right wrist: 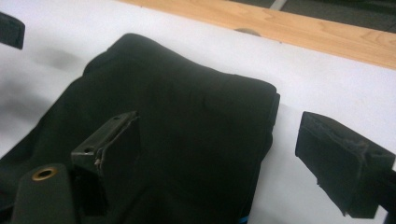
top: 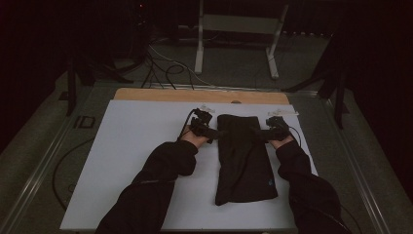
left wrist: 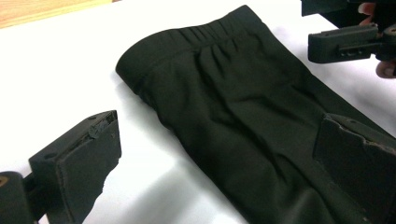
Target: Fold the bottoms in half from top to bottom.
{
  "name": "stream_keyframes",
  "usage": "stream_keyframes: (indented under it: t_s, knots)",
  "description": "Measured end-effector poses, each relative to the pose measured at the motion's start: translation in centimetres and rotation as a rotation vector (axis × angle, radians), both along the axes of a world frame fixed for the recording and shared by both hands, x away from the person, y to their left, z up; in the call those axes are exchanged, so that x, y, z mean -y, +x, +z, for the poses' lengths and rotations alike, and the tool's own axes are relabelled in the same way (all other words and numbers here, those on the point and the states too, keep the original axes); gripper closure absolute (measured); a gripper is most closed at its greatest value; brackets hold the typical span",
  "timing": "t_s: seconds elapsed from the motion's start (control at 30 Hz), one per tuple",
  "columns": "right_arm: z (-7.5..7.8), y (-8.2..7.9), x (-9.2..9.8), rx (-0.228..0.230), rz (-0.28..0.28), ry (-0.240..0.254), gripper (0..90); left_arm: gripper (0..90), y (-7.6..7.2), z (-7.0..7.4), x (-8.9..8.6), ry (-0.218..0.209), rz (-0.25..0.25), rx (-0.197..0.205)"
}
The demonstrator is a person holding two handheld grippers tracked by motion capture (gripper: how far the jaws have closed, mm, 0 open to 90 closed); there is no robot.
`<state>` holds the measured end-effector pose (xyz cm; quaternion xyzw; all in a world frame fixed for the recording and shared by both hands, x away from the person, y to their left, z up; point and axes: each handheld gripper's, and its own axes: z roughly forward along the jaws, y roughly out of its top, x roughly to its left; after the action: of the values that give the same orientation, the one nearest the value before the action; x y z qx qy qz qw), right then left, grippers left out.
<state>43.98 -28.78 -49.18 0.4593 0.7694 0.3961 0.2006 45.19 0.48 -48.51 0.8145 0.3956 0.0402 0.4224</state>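
**benchwatcher:** So what's on the desk (top: pixel 136 161) here? From the high view I get a folded black garment (top: pixel 243 161), looks like shorts or pants with an elastic waistband, lying lengthwise on the white sheet a bit right of the middle, waistband end pointing away from the person. The wooden edge of the desk peeks out past the far side of the sheet.

**grip_nerd:** Yep, the gathered waistband is clear in the left gripper view. The left gripper (left wrist: pixel 215 158) has its jaws spread wide: one jaw sits over bare white sheet, the other over the black cloth, so the garment's left edge runs between them. Nothing pinched.

**benchwatcher:** And the other side?

**grip_nerd:** Mirror image. The right gripper (right wrist: pixel 233 154) is wide open too, one jaw over the fabric, the other over the white sheet, with the garment's folded right edge in the gap. Can't tell whether either lower jaw actually touches the cloth.

**benchwatcher:** In the high view both grippers sit at the waistband end, one at each side edge, facing each other. Dark sleeves come in from the bottom. There's a small blue mark near the garment's near right corner.
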Motion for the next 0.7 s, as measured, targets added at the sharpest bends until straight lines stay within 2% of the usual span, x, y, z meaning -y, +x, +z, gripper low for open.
stream_keyframes:
  t_s: [0.3, 0.43, 0.57, 0.7]
  knots:
    - [-0.5, 0.8, -0.1, -0.015, 0.018, -0.014, 14.4, 1.9, 0.7, -0.6, 0.2, -0.015, 0.037, -0.035]
    - [-0.8, 1.2, -0.1, -0.026, 0.016, -0.014, 14.4, 1.9, 1.0, -1.2, 0.4, 0.001, 0.059, -0.06]
    - [-1.1, 1.4, 0.0, -0.035, 0.007, -0.012, 14.3, 2.0, 1.3, -1.6, 0.5, -0.005, 0.062, -0.056]
    - [-1.2, 1.7, 0.0, -0.04, -0.003, -0.017, 14.0, 2.4, 1.5, -2.0, 0.6, -0.03, 0.056, -0.042]
